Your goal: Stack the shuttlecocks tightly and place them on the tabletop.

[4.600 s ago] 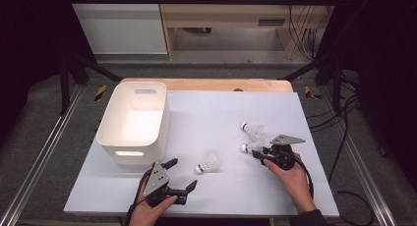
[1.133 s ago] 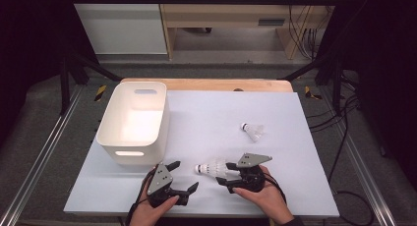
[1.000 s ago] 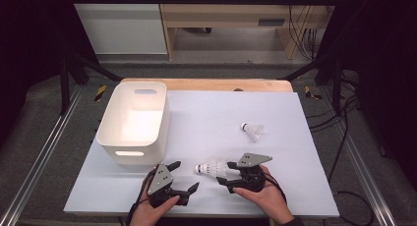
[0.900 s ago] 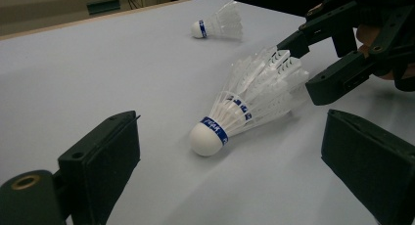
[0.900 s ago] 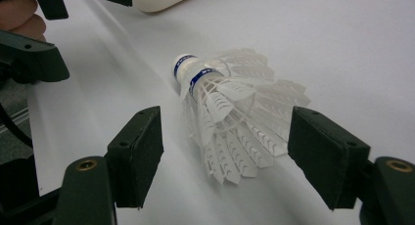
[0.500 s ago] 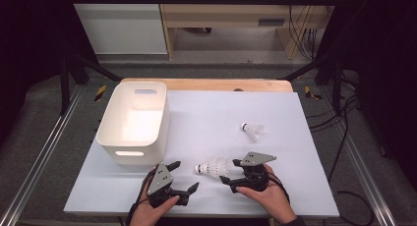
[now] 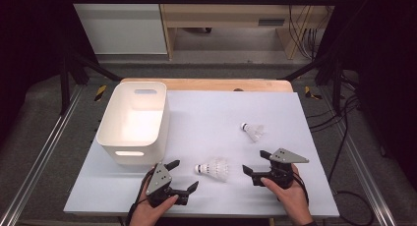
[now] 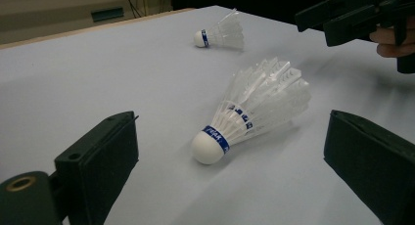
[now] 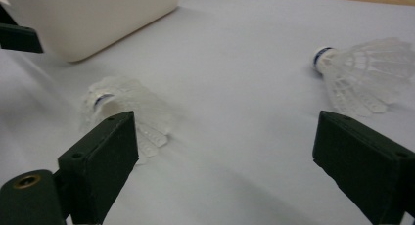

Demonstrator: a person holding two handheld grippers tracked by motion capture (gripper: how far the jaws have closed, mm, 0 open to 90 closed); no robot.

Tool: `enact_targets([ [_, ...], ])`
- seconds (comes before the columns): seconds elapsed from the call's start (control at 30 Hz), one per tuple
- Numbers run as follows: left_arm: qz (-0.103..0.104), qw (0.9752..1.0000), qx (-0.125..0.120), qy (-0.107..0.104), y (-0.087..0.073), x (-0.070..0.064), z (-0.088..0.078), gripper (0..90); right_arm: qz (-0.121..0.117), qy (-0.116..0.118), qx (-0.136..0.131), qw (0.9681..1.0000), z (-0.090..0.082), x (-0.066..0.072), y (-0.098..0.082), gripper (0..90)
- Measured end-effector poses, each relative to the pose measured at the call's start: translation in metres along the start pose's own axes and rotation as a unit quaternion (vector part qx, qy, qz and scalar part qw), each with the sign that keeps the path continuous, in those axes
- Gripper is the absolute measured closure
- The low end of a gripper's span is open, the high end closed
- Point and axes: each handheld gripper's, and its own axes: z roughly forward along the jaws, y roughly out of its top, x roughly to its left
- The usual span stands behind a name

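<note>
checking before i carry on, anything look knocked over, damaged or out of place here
Nothing stands out. Two shuttlecocks lie on their sides on the table, the near one between the open left gripper and right gripper, the far one beyond. Feathers look intact. The white bin sits upright.

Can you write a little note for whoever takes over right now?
Left hand-held gripper: open, empty, pointed at the near white feathered shuttlecock.
Right hand-held gripper: jaws just opened, nothing between them; it let go of that shuttlecock, which lies on the pale table sheet.
The second white shuttlecock lies farther back.
The white plastic bin looks empty.
Left, probably: both shuttlecocks into the bin.
</note>
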Motion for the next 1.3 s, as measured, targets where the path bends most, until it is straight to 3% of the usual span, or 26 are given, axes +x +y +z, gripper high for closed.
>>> enact_targets([
  [0.13,0.001,1.0,-0.004,-0.002,0.0,0.0,-0.001,5.2,0.002,-0.023,-0.001,0.9997,-0.001,-0.005,-0.002,8.4],
  [0.43,-0.001,0.9999,-0.013,-0.002,0.001,0.001,-0.003,4.9,0.003,-0.049,-0.005,0.9988,-0.004,-0.01,-0.002,7.6],
  [0.9,0.004,0.9986,-0.053,-0.005,0.008,0.0,-0.014,4.2,0.002,-0.062,-0.009,0.998,-0.005,-0.012,0.004,7.7],
  [1.0,-0.001,0.9983,-0.058,-0.005,0.007,0.0,-0.019,4.2,0.009,-0.08,-0.003,0.9967,-0.001,-0.014,0.011,7.8],
  [1.3,-0.003,0.9978,-0.067,-0.007,0.005,-0.001,-0.027,3.8,0.018,-0.101,0.046,0.9936,0.02,-0.028,0.034,10.3],
])
